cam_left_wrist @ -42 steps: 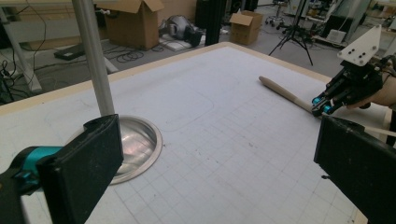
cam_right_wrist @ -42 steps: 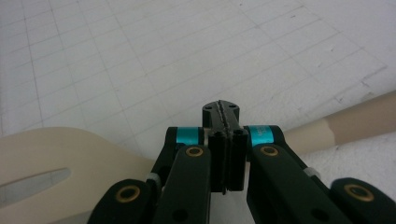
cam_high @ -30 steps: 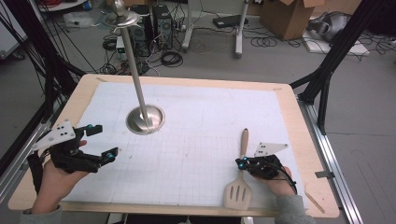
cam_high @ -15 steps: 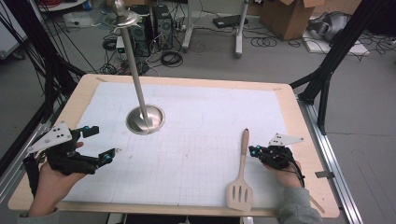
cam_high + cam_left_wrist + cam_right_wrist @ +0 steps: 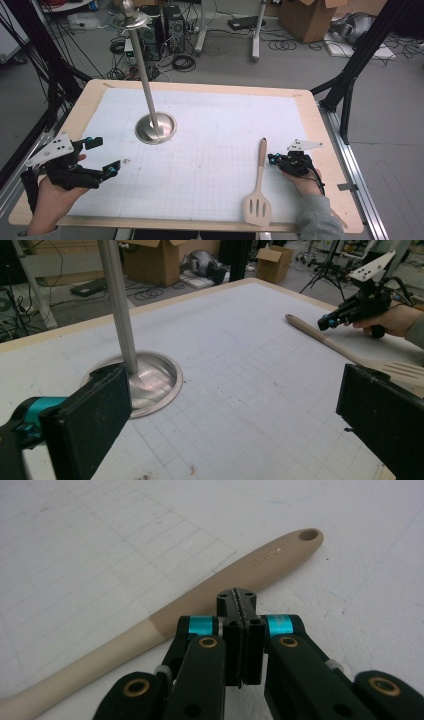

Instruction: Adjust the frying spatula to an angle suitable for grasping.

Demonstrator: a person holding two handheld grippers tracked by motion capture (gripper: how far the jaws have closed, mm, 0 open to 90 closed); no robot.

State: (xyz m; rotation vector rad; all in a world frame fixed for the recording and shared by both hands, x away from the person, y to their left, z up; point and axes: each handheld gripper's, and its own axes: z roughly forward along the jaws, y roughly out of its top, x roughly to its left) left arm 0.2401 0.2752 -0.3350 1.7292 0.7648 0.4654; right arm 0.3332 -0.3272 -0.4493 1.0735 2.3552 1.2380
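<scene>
Your spatula lies flat on the white mat at the near right of the table, slotted blade toward you, handle pointing away, its hanging hole at the far tip. It looks light and stiff, probably wood or silicone-coated, with a smooth rounded handle that could roll or slip between flat pads. Judging by that, take it across the handle a little above the blade neck (near the balance point), with the jaws square to the shaft, so the blade end doesn't swing down.

Your right gripper sits just to the right of the handle, jaws clenched tight together with nothing between them; in the right gripper view its tip points at the handle just ahead of it. You'd need to spread the jaws before any grasp.

Your left gripper rests at the near left with its jaws spread wide and empty, well apart from the spatula, near the steel stand.

Compared with a second ago, your right hand has shifted rightward and away from you: then it lay over the lower handle, now it is beside it. The spatula and your left hand look unmoved.
</scene>
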